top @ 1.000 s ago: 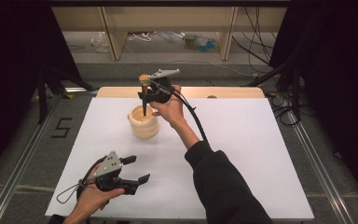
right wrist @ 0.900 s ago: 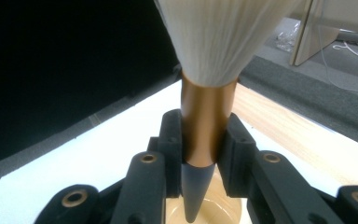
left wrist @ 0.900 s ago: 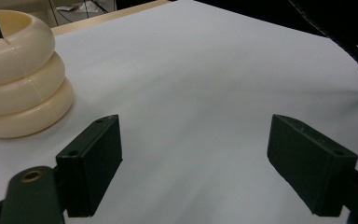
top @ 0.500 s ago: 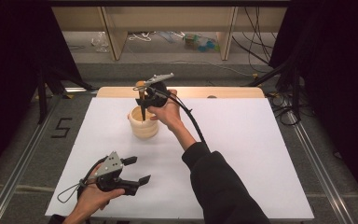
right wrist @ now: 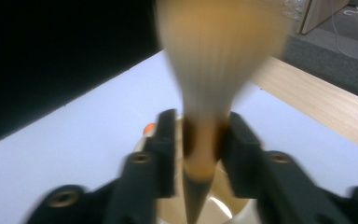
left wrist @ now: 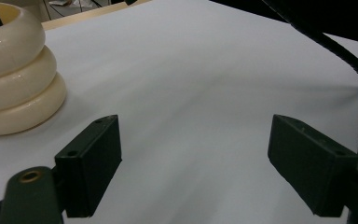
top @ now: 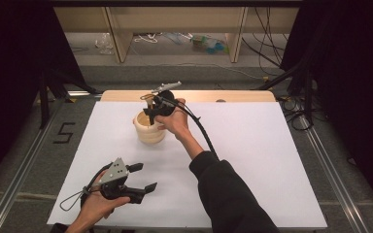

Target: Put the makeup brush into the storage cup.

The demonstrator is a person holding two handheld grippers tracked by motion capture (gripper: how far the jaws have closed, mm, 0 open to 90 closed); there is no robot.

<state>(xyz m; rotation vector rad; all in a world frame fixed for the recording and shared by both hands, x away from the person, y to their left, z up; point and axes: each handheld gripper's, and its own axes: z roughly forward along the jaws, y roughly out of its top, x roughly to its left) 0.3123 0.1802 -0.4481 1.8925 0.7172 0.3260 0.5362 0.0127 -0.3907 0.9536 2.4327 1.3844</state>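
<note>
The wooden brush-like tool with a dark pointed tip and a wide pale top (right wrist: 205,140) stands upright with its tip dipping into the cream ribbed holder of three stacked rings (top: 149,130), which sits on the far left part of the white table (top: 252,160). In the right gripper view the tool is blurred; it stands between the two black jaws, which have just been opening, and thin gaps show on both sides, so the pads do not seem to press on it. The right gripper (top: 151,108) hangs over the holder with its jaws pointing down, the right hand (top: 174,121) wrapped around its body, wrist bent, the dark-sleeved forearm reaching in from the near right. Its black cable (top: 201,133) trails back along the arm.

The left gripper (top: 143,177) rests low over the near left of the table, held level in the left hand (top: 99,204), jaws wide apart with nothing between them and pointing right; in the left gripper view the holder stands at far left.

On the floor left of the table a marking reads "5" (top: 64,132).
</note>
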